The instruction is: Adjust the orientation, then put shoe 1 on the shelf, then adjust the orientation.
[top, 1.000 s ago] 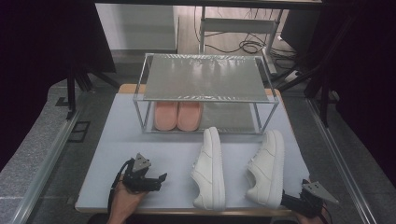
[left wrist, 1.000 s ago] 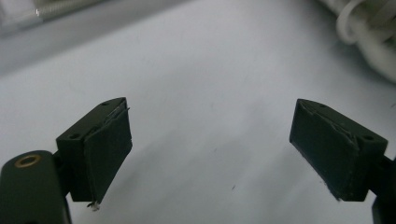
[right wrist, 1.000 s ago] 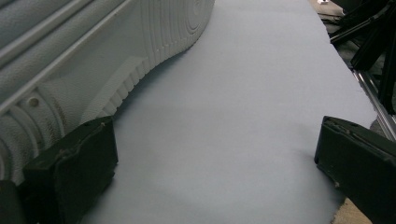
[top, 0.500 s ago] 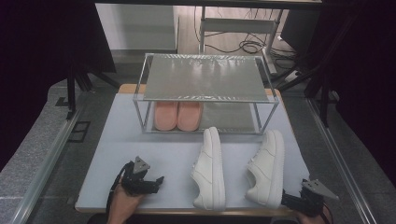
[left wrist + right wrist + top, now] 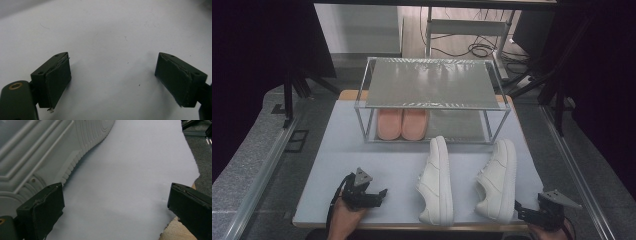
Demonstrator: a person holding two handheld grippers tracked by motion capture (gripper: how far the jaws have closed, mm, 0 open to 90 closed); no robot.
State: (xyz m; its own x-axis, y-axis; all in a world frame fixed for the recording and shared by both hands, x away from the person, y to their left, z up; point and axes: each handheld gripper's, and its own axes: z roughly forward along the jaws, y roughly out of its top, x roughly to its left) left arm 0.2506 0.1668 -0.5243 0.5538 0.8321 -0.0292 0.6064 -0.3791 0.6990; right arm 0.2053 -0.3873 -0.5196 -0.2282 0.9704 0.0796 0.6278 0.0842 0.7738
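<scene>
Sneakers: two, white, on their sides on the surface (image 5: 362, 150) before the rack (image 5: 432, 82); right sneaker (image 5: 497, 180) just beside my right tongs (image 5: 524, 214), left sneaker (image 5: 436, 181) apart. Since a second ago nothing lifted; left tongs (image 5: 374, 195) drifted slightly. Both tongs spread, empty. Right tongs partly cut off.

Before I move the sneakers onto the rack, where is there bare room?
Free: the rack's top shelf, the lower shelf right of the pink slippers, and the table left of the left sneaker. Crowded: around the right sneaker near the right tool.
</scene>
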